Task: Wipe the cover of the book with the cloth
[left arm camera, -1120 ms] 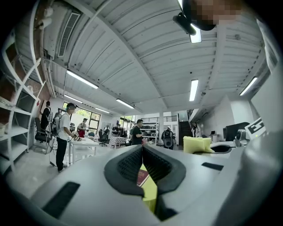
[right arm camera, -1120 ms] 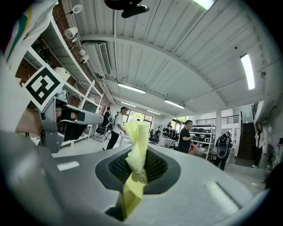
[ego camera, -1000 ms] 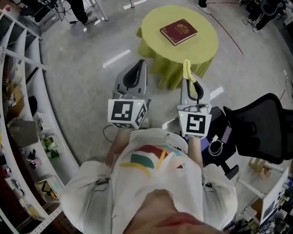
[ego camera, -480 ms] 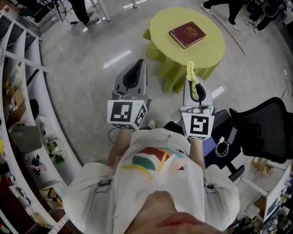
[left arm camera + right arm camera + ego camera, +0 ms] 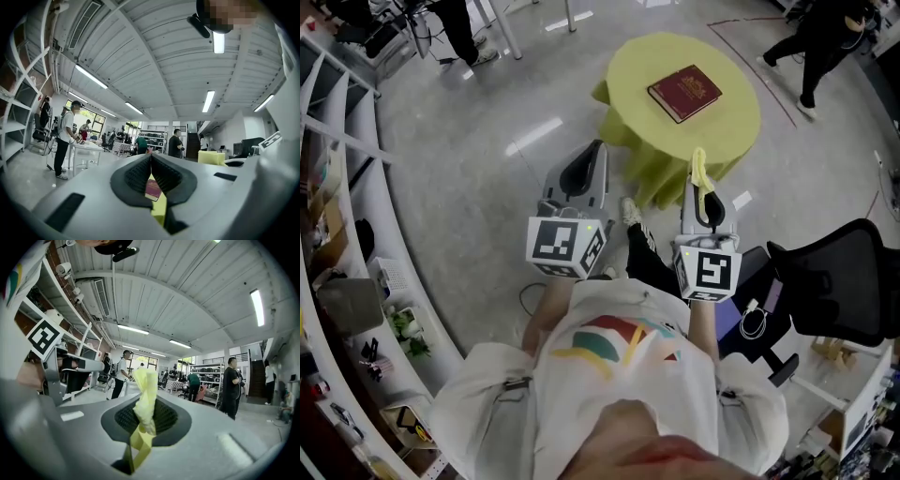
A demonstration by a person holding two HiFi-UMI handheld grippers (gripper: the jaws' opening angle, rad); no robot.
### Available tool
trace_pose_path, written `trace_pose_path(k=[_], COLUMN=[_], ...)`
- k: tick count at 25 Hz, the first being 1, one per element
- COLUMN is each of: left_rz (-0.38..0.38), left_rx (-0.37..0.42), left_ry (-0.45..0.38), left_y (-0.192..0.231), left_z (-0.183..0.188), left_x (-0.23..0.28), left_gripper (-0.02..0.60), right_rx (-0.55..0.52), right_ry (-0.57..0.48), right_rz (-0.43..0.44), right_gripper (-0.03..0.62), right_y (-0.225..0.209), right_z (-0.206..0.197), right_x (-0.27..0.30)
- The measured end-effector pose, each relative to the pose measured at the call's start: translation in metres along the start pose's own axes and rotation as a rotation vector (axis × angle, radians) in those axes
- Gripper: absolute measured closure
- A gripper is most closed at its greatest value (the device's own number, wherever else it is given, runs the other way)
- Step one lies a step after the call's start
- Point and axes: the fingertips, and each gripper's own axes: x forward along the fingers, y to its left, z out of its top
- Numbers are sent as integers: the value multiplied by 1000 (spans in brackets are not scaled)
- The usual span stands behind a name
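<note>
- Book (image 5: 684,92) lies shut on the round yellow-draped desk (image 5: 628,66), not yet reached
- Right hand-held gripper (image 5: 703,190) pinches the yellow cloth (image 5: 699,161); such a thin, bunched grip could slip during wiping
- Left hand-held gripper (image 5: 593,153) is closed and empty; the unsteadied book may slide

In left gripper view the book (image 5: 153,189) shows only as a small strip below the closed jaws; the rest is behind the left gripper (image 5: 151,157). In head view its cover print is too small to read. The black chair (image 5: 834,281) is cut by the right edge, and a person (image 5: 825,42) at upper right by the top edge. The lower end of the cloth (image 5: 145,394) goes out of sight btw. the jaws of the right gripper (image 5: 146,401).
</note>
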Motion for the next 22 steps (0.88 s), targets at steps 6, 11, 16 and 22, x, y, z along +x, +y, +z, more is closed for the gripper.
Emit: trace_pose_path(k=[6,11,16,22], left_rz=[-7,-40,-29,-14], left_rx=[16,44,73,76], left_ry=[-6,24,11,-69], left_y=[9,13,28,50], left_z=[-3,-11,-8,19], left_x=[40,101,180,279], left_gripper=[566,566,565,565], right_rx=[-14,16,31,41], right_ry=[-57,-67,-63,-70], right_rz=[26,18,27,22], right_gripper=[563,563,563,563], right_y=[-14,-48,-96,-160], right_z=[9,1,0,7], right_x=[49,106,174,257])
